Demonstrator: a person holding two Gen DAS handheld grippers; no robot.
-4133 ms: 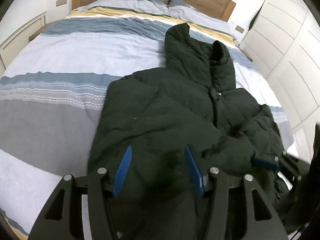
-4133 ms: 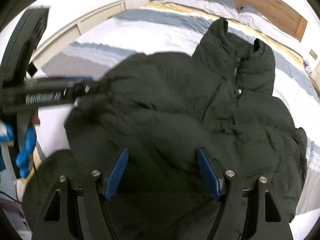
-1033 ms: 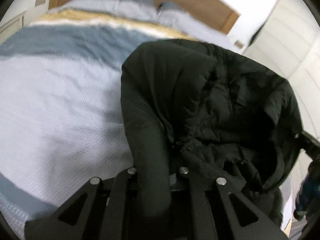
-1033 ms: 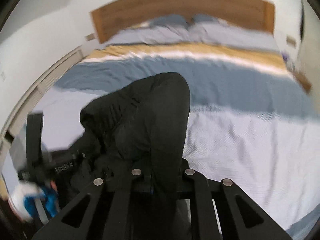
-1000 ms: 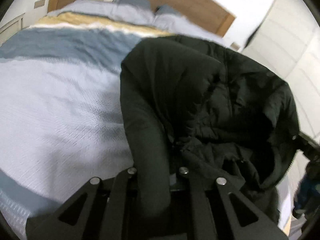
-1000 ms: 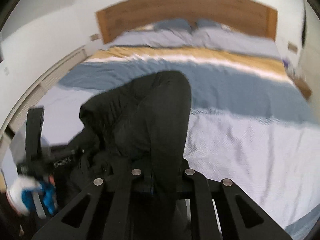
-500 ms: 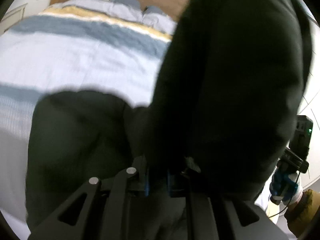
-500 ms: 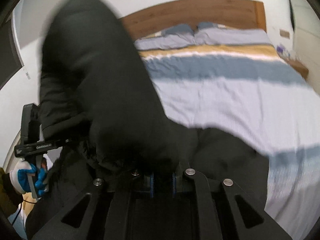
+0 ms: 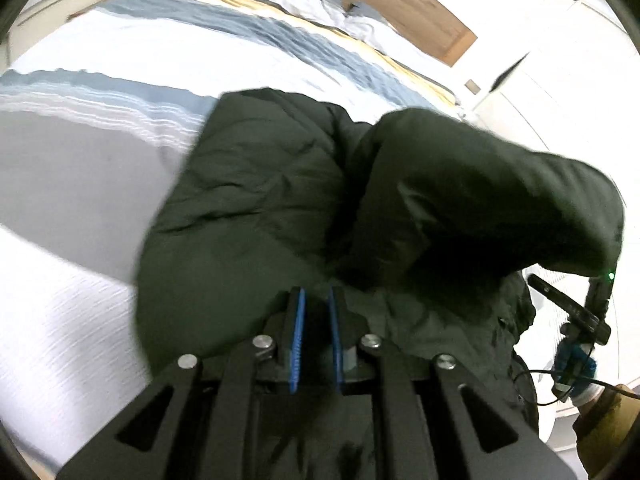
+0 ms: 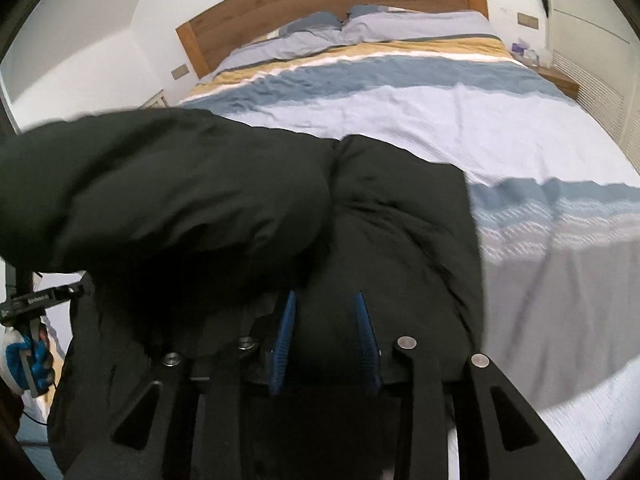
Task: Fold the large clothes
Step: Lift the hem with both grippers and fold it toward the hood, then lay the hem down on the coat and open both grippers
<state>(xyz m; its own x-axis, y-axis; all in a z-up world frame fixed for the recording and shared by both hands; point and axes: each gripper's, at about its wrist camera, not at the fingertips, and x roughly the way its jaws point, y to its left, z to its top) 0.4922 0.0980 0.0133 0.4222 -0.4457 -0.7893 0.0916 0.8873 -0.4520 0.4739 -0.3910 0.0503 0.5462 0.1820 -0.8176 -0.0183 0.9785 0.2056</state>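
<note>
Dark puffer jacket (image 9: 256, 208) on the striped bed (image 9: 100, 60), near its foot edge and just ahead of both grippers. One fold appears made: the far part of the jacket lies doubled toward the near edge, forming a thick roll (image 10: 168, 192) over a flatter layer (image 10: 404, 240). In the left wrist view the same roll (image 9: 480, 200) stands high at the right, puffed and not pressed down.

Left gripper (image 9: 316, 300): fingers (image 9: 298, 332) nearly together, a narrow gap between the blue pads; no cloth is visible in the gap, though the dark jacket behind makes this hard to confirm. Right gripper (image 10: 324, 304): fingers (image 10: 282, 336) partly apart, over the jacket; they appear to hold nothing.

Judged progress: about midway. The bundle is loose and uneven; remaining steps are probably flattening the roll, bringing in the sides or sleeves, and a further fold to a compact shape.

Limits of view: sleeves, hood, collar and zipper cannot be told apart in the dark mass. The near hem is hidden under the gripper bodies. The roll is motion-blurred in both views. Whether the fingertips touch the cloth cannot be told. Each view shows the other gripper only at its edge, partly cut off by the jacket.
</note>
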